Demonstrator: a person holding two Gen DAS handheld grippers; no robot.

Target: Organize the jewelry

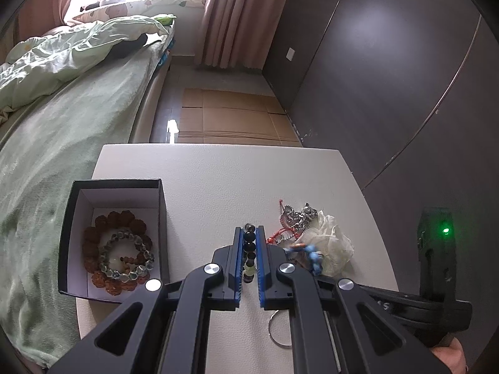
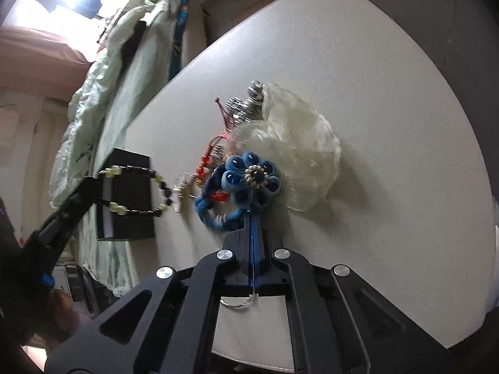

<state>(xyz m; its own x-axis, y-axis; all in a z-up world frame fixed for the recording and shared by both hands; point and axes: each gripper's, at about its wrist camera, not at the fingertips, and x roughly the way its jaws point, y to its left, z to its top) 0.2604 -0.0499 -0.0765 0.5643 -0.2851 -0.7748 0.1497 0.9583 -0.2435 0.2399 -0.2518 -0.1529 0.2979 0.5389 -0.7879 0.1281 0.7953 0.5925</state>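
My left gripper (image 1: 249,229) is shut on a bracelet of dark and pale yellow beads (image 1: 249,246), held above the white table (image 1: 218,180). In the right wrist view that bracelet (image 2: 137,171) hangs as a loop from the left gripper (image 2: 98,187) in front of the black box (image 2: 131,218). My right gripper (image 2: 254,215) is shut on a blue fabric flower band (image 2: 249,180) at the edge of the jewelry pile. The open black box (image 1: 162,205) stands left of the left gripper and holds a brown seed bracelet (image 1: 121,218) and a grey-green bead bracelet (image 1: 124,243).
The pile holds a silver chain (image 1: 296,216), a red cord piece (image 1: 277,237) and a sheer white pouch (image 1: 333,240). A metal ring (image 1: 277,330) lies under the left gripper. A green-covered bed (image 1: 62,124) borders the table on the left; a dark wall stands to the right.
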